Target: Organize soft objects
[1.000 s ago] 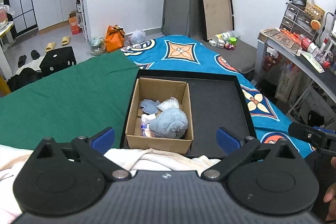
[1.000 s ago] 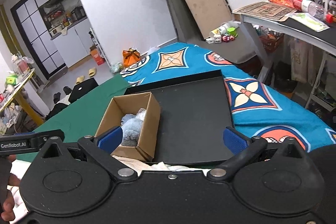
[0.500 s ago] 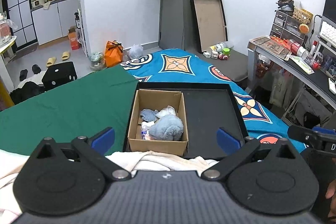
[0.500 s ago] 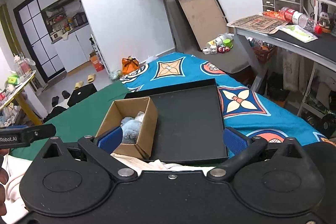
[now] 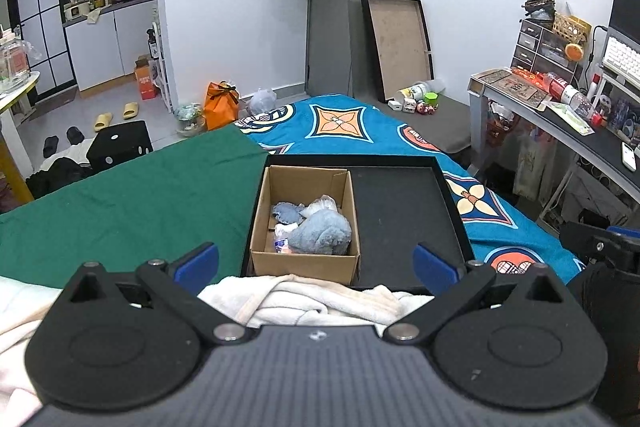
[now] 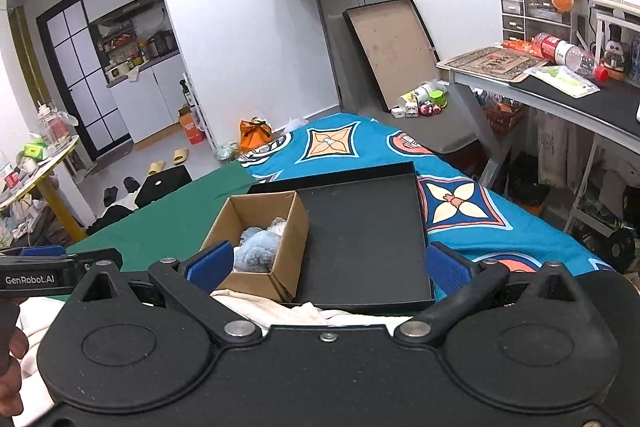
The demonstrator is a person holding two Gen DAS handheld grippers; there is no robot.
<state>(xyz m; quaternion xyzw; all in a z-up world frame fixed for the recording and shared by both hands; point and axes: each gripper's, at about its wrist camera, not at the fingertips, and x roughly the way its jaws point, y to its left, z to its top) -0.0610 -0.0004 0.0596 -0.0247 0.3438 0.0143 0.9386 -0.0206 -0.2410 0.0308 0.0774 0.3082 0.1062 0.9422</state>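
Note:
A brown cardboard box (image 5: pixel 306 263) stands in the left half of a black tray (image 5: pixel 400 211) on the bed. Inside it lie a grey-blue plush (image 5: pixel 320 237), a smaller blue soft piece (image 5: pixel 286 213) and crinkly white plastic-wrapped items (image 5: pixel 322 203). The box (image 6: pixel 260 227) and plush (image 6: pixel 256 253) also show in the right wrist view. My left gripper (image 5: pixel 316 263) is open and empty, held above a cream-white cloth (image 5: pixel 320 301) at the near edge. My right gripper (image 6: pixel 326 265) is open and empty, to the right of the left one, above the same cloth (image 6: pixel 276 307).
The bed carries a green cover (image 5: pixel 132 195) on the left and a blue patterned sheet (image 5: pixel 352 123) on the right. A desk (image 5: pixel 560 115) with clutter stands to the right. A black lid (image 5: pixel 400 43) leans on the far wall.
Both grippers have risen and drawn back from the box, so the box and tray look smaller and more of the room shows. Both stay open and empty.

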